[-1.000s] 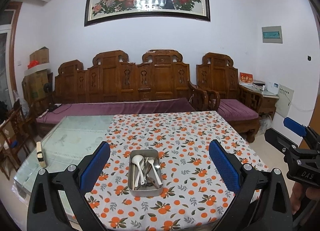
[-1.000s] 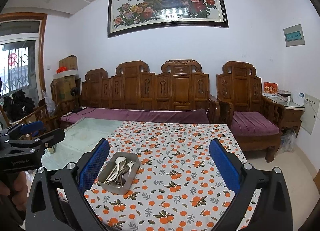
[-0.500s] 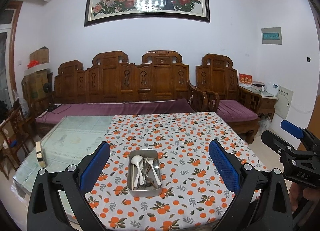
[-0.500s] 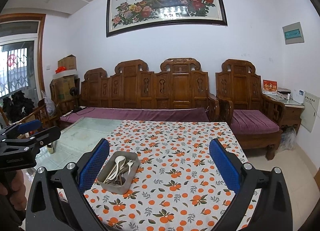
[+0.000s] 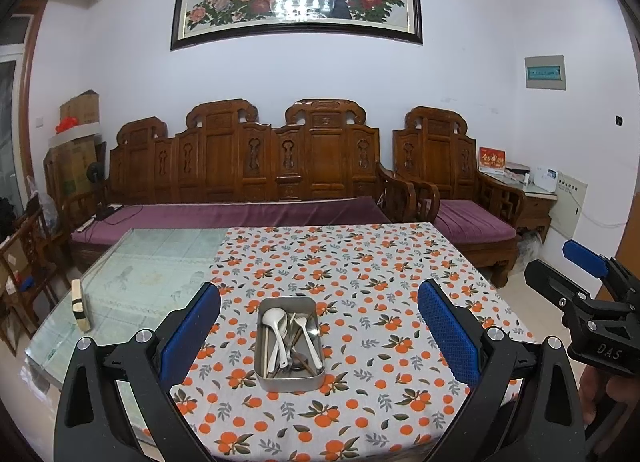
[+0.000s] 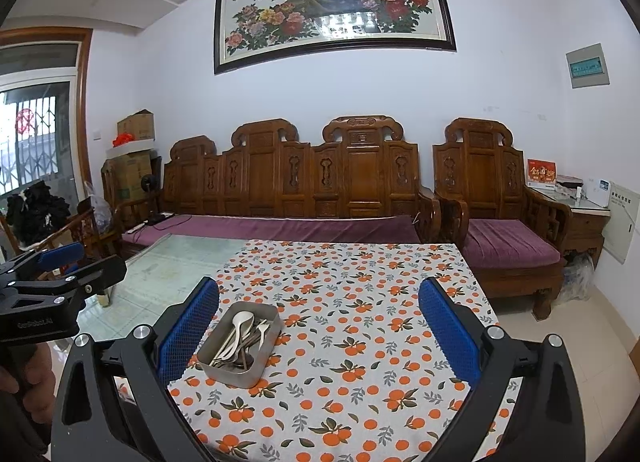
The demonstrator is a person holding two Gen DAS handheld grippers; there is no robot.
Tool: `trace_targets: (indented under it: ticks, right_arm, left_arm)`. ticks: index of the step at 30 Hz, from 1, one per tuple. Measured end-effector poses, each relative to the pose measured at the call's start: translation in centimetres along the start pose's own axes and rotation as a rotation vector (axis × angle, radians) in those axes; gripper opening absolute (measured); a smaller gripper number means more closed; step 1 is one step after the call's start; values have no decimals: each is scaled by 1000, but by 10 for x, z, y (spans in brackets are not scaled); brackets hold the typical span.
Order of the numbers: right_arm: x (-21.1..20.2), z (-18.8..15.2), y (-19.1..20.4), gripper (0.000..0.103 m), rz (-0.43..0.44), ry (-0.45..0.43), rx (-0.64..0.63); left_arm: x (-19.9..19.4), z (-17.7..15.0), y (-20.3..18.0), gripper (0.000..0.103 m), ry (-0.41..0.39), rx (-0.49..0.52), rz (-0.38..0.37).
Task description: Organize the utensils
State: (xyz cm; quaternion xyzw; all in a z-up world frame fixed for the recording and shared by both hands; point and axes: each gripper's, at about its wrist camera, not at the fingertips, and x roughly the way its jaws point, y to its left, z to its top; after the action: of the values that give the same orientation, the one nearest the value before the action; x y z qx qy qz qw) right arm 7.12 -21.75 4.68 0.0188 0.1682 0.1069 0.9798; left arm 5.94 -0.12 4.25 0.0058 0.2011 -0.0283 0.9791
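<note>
A rectangular metal tin (image 5: 290, 378) (image 6: 224, 368) rests on the orange-patterned tablecloth (image 5: 360, 282) (image 6: 340, 302). Several white spoons (image 5: 276, 326) (image 6: 240, 324) and darker utensils lie jumbled inside it. My left gripper (image 5: 320, 334) hangs open above the near table edge, the tin framed between its blue pads, well short of it. My right gripper (image 6: 320, 336) is open too, with the tin near its left finger. Each gripper also shows at the side of the other's view. Nothing is held.
The left part of the table is bare glass (image 5: 152, 270), with a small cream block (image 5: 80, 312) near its left edge. A carved wooden sofa (image 5: 248, 166) and armchair (image 5: 448, 182) with purple cushions stand beyond the table. Tiled floor (image 6: 600, 322) lies to the right.
Both grippers have drifted slightly, so the tin sits a little higher in each view. Both stay open and nothing on the table has moved.
</note>
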Motion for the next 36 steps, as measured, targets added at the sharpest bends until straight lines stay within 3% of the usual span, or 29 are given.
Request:
trace_targets:
  ticks: [36]
  right_arm:
    - [3, -4, 3, 100, 1, 3, -1]
  left_arm:
    - [0, -1, 2, 95, -7, 1, -1]
